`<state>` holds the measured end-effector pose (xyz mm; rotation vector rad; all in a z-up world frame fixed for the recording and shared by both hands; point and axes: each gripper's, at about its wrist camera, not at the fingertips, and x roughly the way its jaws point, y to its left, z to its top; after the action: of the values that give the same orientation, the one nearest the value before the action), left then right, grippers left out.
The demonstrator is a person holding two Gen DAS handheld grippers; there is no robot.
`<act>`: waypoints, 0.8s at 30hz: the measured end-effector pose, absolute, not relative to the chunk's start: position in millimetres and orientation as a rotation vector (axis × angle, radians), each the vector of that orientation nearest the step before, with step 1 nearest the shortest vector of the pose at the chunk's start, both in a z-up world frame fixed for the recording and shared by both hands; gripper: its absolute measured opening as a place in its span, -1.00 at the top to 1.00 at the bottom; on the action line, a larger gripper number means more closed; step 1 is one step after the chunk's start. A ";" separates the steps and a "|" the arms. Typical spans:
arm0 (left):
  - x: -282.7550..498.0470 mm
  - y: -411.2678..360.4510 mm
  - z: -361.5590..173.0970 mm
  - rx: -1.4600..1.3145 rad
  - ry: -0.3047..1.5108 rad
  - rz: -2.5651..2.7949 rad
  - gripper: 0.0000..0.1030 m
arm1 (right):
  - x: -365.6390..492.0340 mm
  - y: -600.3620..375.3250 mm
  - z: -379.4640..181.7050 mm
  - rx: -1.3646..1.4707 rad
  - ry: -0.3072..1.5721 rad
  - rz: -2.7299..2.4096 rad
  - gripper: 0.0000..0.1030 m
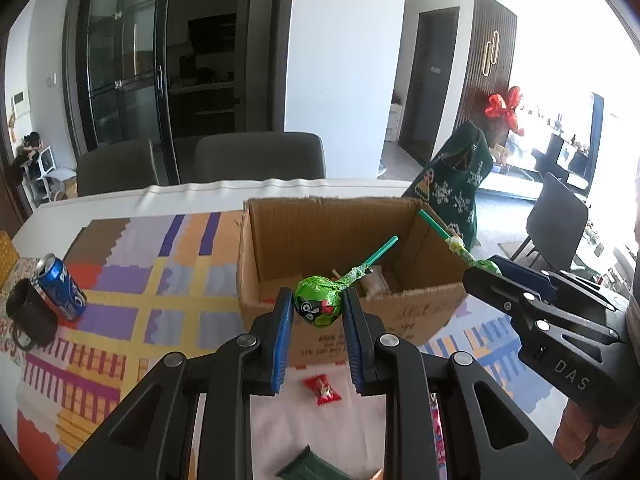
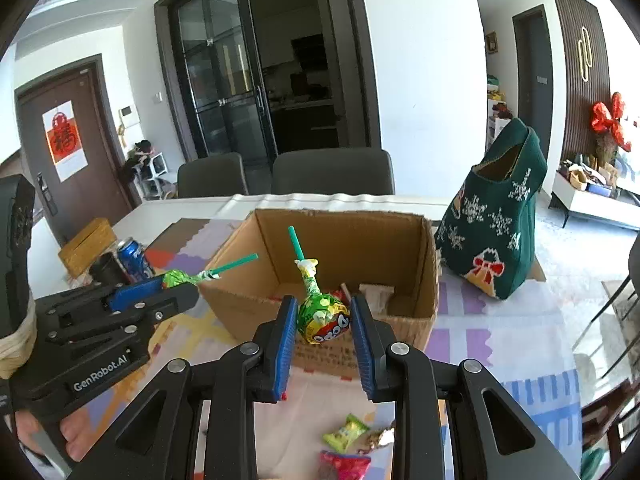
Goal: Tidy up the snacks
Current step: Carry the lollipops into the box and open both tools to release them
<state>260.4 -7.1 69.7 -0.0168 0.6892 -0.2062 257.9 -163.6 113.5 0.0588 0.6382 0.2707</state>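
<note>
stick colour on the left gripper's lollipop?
Green stick, clearest in the left wrist view.

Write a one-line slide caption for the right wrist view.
Right gripper holds a green lollipop before the open cardboard box; left gripper holds another.

The bottom edge cuts off the dark green packet (image 1: 304, 466) and the red packet (image 2: 345, 466).
</note>
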 end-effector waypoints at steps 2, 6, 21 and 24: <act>265.2 -7.6 71.0 -0.016 0.691 -0.207 0.51 | 263.2 -164.4 114.9 0.060 0.638 0.270 0.45; 278.8 -9.5 71.6 -0.012 0.698 -0.199 0.51 | 272.8 -165.1 115.3 0.053 0.638 0.266 0.45; 330.3 -15.4 56.2 0.000 0.756 -0.185 0.51 | 321.3 -166.5 101.3 0.034 0.687 0.249 0.44; 336.2 -17.3 53.0 0.017 0.756 -0.176 0.23 | 328.7 -166.0 97.9 0.036 0.700 0.245 0.44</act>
<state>336.2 -17.3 53.0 0.0169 0.7562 -0.1756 328.6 -166.0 97.9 0.0360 0.7000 0.2448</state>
